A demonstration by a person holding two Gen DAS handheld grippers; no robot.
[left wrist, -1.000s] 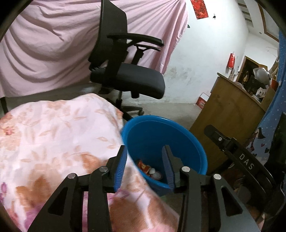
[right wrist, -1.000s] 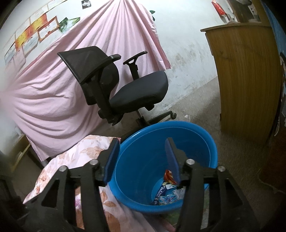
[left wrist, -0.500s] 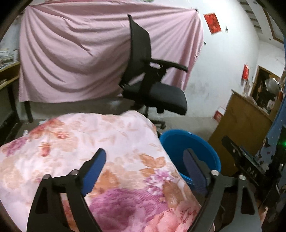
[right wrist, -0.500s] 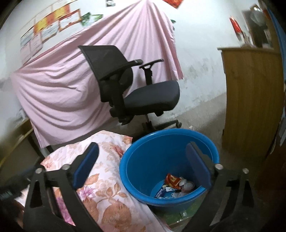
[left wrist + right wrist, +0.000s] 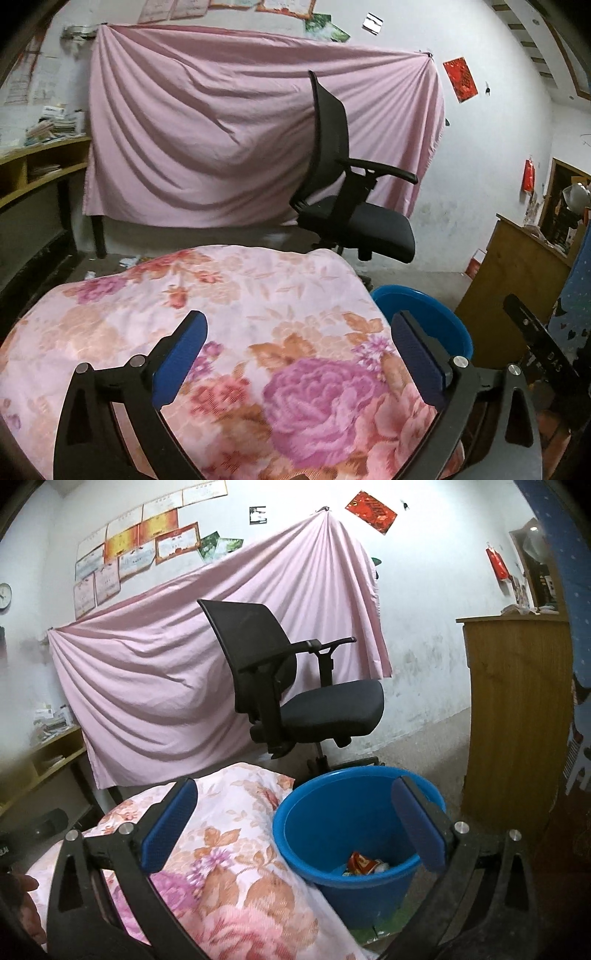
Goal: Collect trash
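Blue bucket (image 5: pixel 354 834) shows its trash (image 5: pixel 364 864) only from right wrist.

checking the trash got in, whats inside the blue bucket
Inside the bucket, a red wrapper and a few pale scraps lie at the bottom. Its near wall hides the rest.
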